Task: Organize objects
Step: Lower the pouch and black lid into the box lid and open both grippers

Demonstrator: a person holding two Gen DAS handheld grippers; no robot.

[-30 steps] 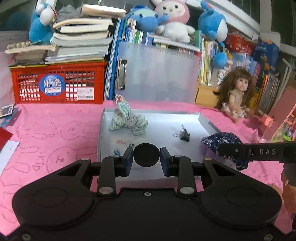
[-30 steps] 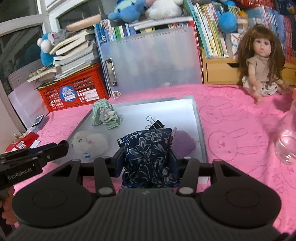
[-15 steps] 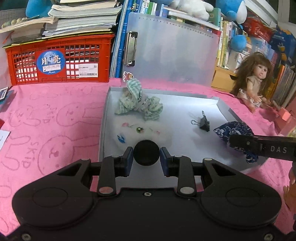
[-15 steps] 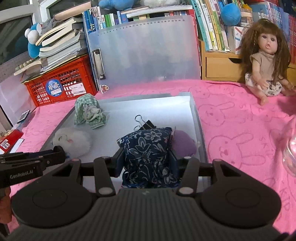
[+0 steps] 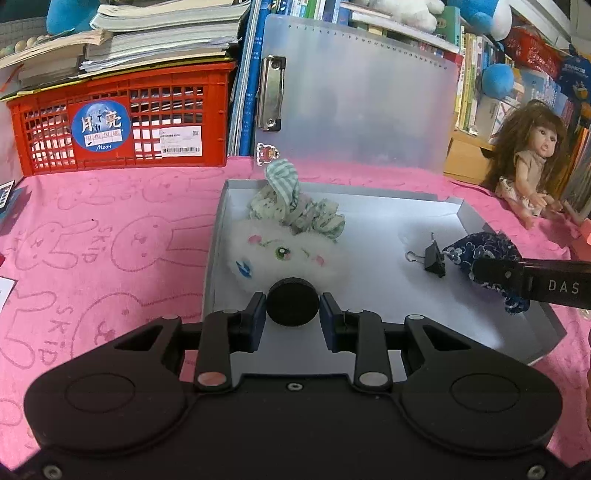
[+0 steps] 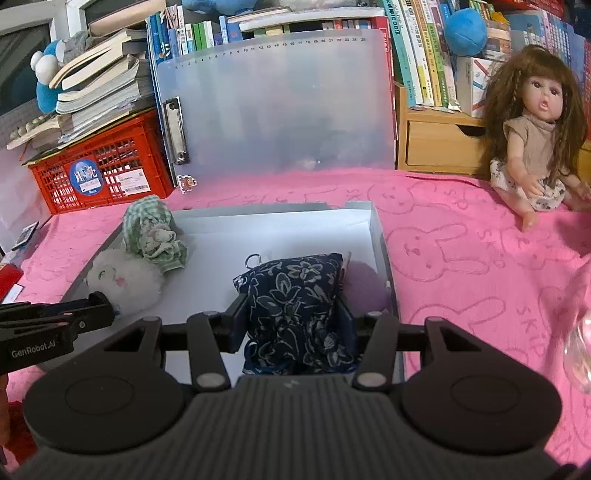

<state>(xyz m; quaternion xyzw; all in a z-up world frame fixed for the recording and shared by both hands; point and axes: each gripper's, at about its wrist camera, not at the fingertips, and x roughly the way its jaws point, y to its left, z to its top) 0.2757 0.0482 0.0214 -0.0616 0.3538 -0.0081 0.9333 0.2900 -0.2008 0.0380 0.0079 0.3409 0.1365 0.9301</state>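
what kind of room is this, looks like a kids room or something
Probably a child's bedroom or study corner at home: a bookshelf packed with books, a doll sitting on the pink bunny-print cloth, and blue plush toys on the shelves.

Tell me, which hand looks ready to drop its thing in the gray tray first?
Probably the right. The right gripper holds the flowered pouch well over the gray tray, beside the binder clip. The left gripper holds its black disc only at the tray's near edge, against the white plush.
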